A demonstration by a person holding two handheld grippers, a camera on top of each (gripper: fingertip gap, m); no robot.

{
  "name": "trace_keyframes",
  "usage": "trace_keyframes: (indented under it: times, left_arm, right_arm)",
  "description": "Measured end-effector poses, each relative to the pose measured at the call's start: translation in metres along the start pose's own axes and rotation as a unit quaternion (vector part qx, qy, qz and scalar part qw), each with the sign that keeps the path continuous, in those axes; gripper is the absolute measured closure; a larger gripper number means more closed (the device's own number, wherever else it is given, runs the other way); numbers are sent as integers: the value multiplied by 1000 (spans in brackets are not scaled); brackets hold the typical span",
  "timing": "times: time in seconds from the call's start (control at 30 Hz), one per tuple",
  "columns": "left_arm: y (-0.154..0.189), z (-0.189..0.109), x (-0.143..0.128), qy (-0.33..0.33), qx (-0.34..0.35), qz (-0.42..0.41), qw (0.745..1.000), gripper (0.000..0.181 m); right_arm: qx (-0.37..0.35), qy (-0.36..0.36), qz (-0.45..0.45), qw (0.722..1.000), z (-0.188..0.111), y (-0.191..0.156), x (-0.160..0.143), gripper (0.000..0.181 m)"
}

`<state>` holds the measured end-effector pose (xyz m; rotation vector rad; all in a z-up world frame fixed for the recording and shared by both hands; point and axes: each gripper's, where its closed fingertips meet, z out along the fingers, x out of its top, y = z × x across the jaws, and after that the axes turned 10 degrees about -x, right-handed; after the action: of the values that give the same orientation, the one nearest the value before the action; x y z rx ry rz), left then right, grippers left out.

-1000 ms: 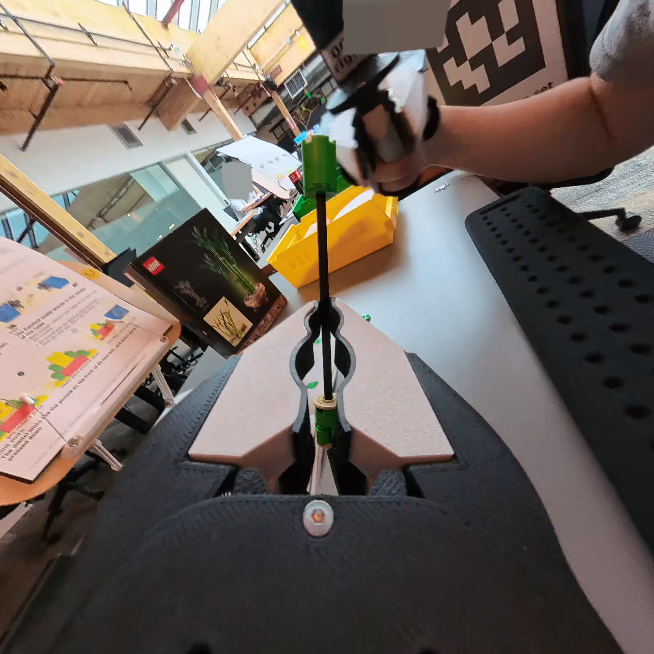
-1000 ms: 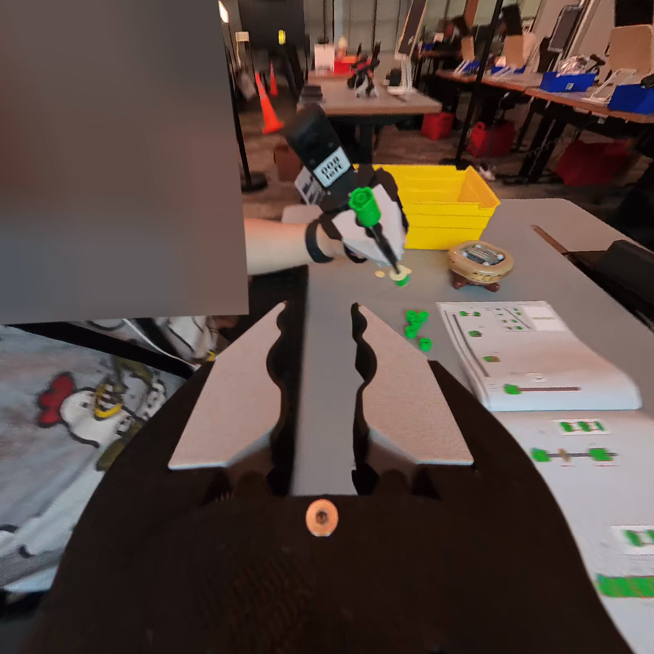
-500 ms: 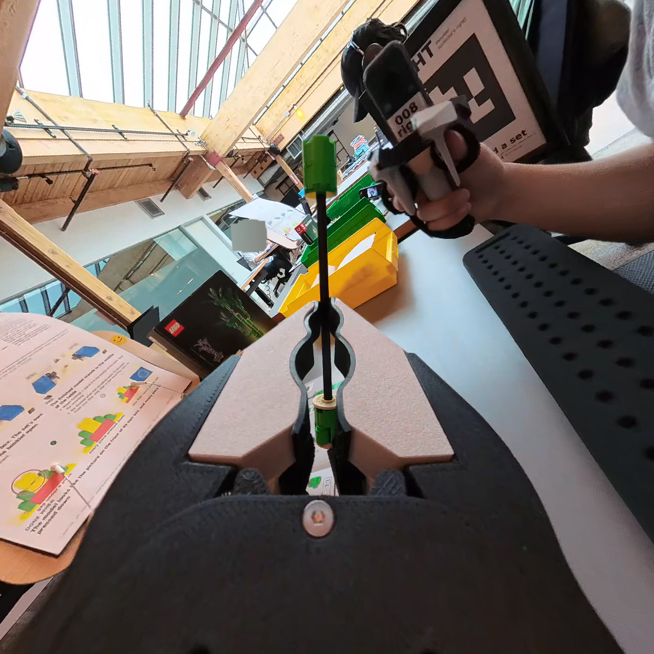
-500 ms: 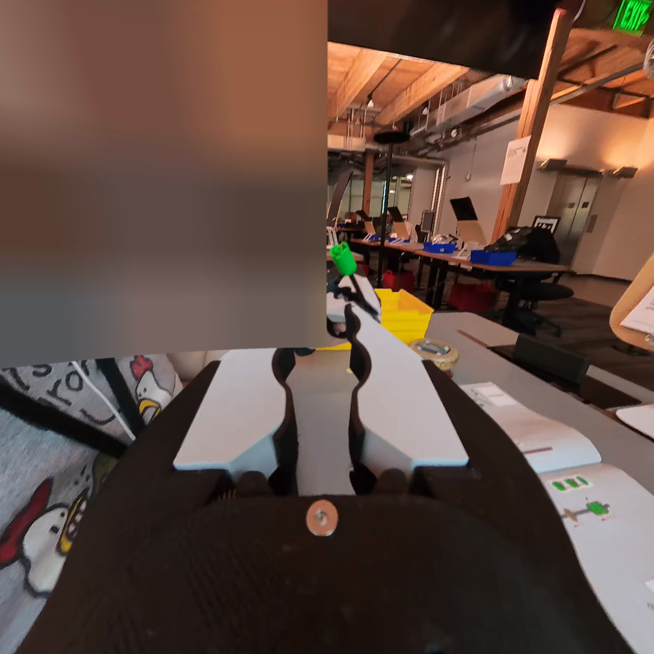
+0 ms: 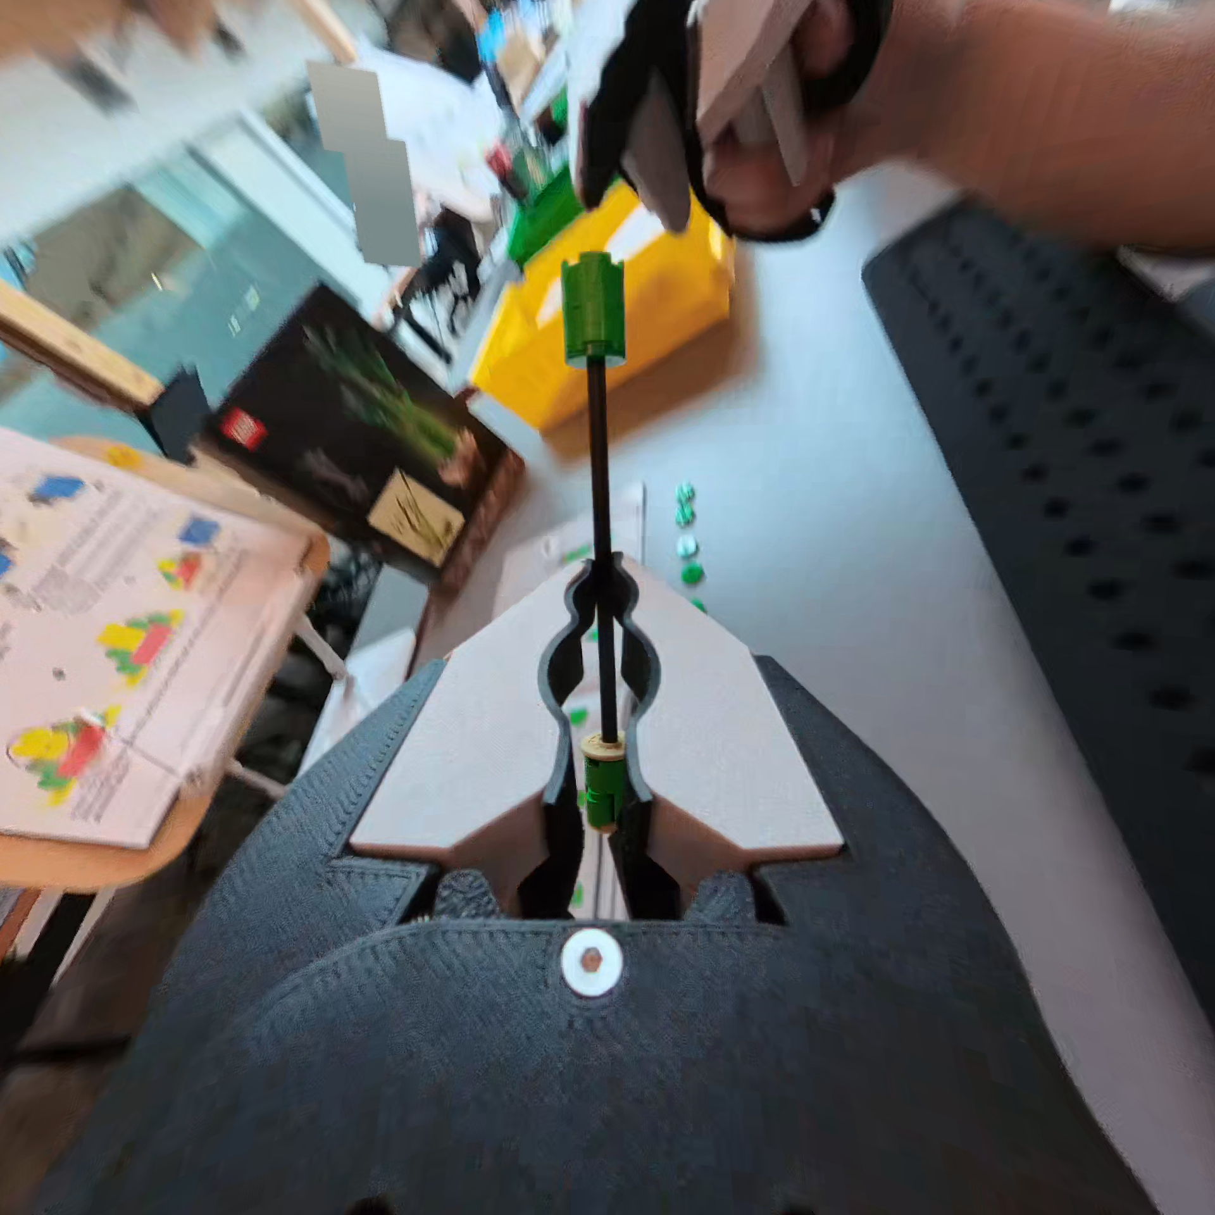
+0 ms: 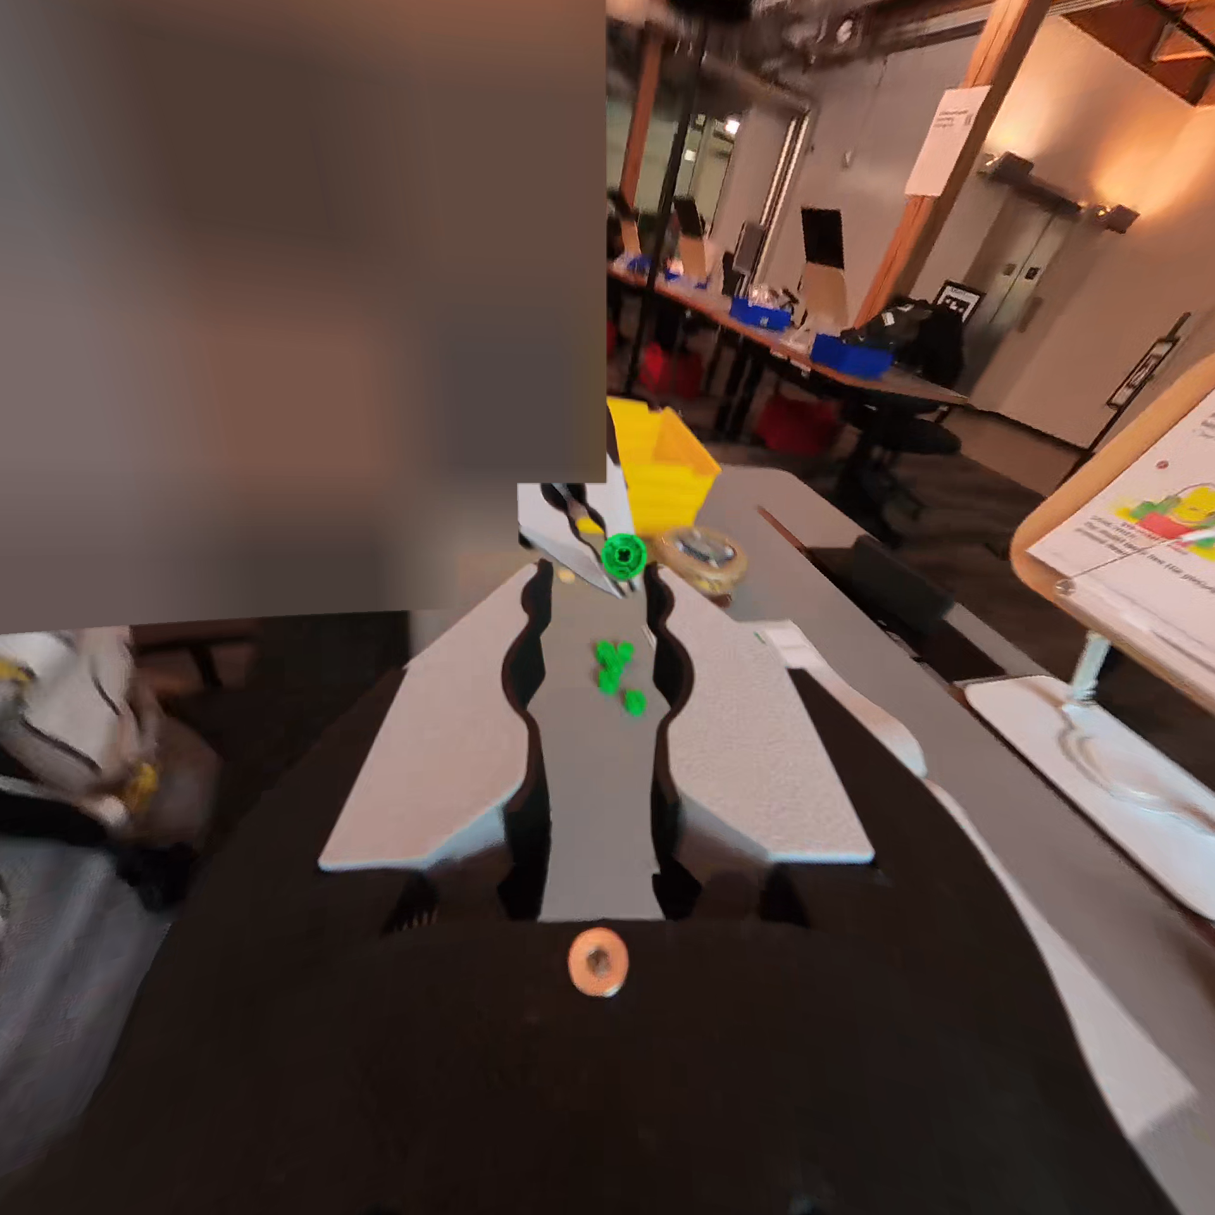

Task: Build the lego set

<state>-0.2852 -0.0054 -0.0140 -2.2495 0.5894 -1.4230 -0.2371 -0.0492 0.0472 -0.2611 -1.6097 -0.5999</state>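
In the left wrist view, we are clamping our left gripper (image 5: 601, 578) on the black rod (image 5: 601, 473), its green cylinder (image 5: 592, 306) pointing toward the right gripper (image 5: 631, 190) above. In the right wrist view, our right gripper (image 6: 595, 592) is holding its jaws apart, facing the green cylinder (image 6: 623, 555) end-on above loose green pieces (image 6: 618, 667) on the grey table (image 6: 776, 506).

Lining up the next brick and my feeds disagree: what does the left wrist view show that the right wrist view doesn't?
Only left: the black rod clamped in the left tongs, its tan ring, and the black set box. Only right: the round tan base by the bin, and the right tongs open and empty. Both: the rod's green end piece, loose green pieces, the yellow bin.
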Motion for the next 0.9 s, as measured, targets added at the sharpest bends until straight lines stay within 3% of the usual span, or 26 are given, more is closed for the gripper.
trace_keyframes:
  times: [0.03, 0.2, 0.33, 0.47, 0.6, 0.67, 0.9]
  left_arm:
    - [9, 2, -9, -28, -9, -12, 999, 180]
    - [52, 17, -49, -146, -46, -44, 987, 179]
    - [68, 29, -74, -228, -61, -18, 972, 179]
    - [71, 35, -77, -225, -56, -33, 972, 180]
    - [70, 39, -82, -218, -47, -34, 974, 179]
    - [73, 42, -83, -216, -51, -29, 975, 179]
    - [81, 48, -86, -195, -49, -38, 979, 180]
  right_arm:
    - [8, -14, -31, 999, 0, -1, -13, 151]
    - [92, -115, -37, 988, 16, -16, -89, 132]
    - [95, -87, -29, 991, 30, -26, -117, 142]
    - [99, -125, -77, 984, 28, -31, -145, 144]
    - [98, -129, -69, 984, 28, -31, -151, 151]
    - [100, -126, -58, 985, 27, -29, -150, 166]
    - [115, -132, -24, 984, 26, -33, -155, 167]
